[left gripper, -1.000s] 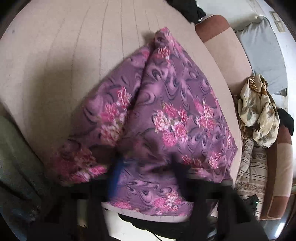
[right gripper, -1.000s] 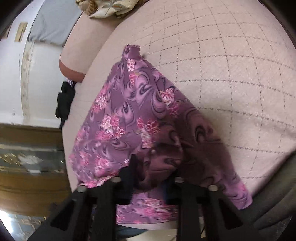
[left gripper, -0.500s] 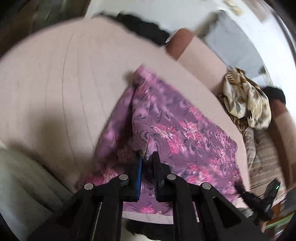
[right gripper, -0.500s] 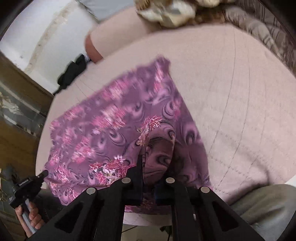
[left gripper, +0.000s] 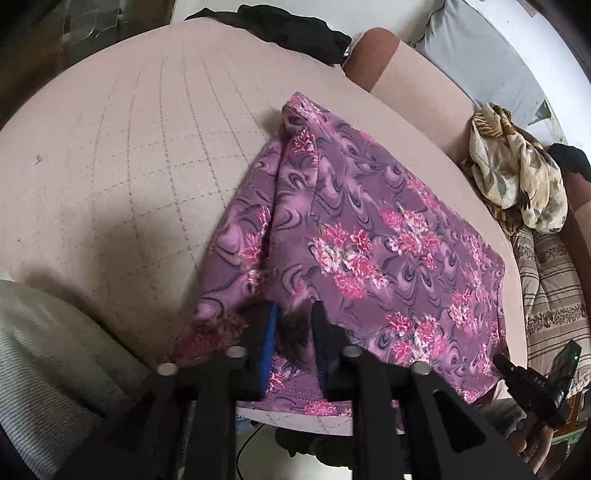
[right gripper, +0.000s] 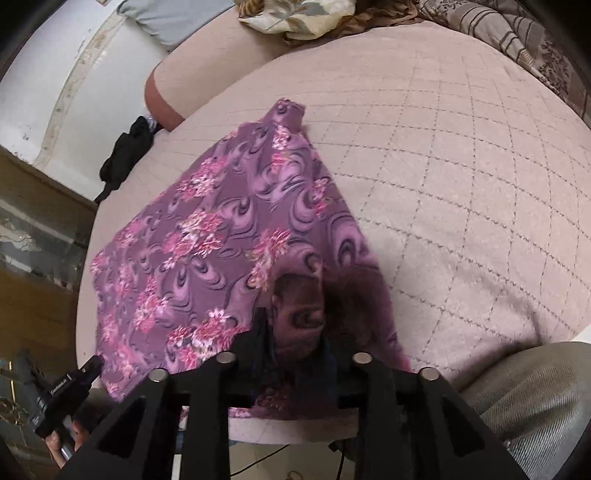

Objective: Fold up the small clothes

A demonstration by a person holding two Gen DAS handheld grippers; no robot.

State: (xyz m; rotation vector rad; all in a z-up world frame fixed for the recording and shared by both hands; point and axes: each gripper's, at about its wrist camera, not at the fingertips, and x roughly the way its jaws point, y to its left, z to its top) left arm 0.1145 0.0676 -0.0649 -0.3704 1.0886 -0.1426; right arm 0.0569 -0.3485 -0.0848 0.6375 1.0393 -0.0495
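A purple garment with pink flowers lies folded on the round beige quilted cushion, with a narrow end pointing to the far side. At its near edge my left gripper is shut on a bunched fold of this cloth. From the right wrist view, the same garment spreads to the left. My right gripper holds a raised hump of it between its fingers. Those jaws are opening, and the cloth still fills the gap between the pads.
A cream floral cloth lies heaped on the sofa beyond the cushion, with a striped cover below it. A black garment hangs over the far edge. The person's grey trouser leg is close by the near rim.
Both wrists have rolled, so the cushion and garment sit more level in view. The right gripper's fingers stand a little wider around the cloth hump than half a second ago.
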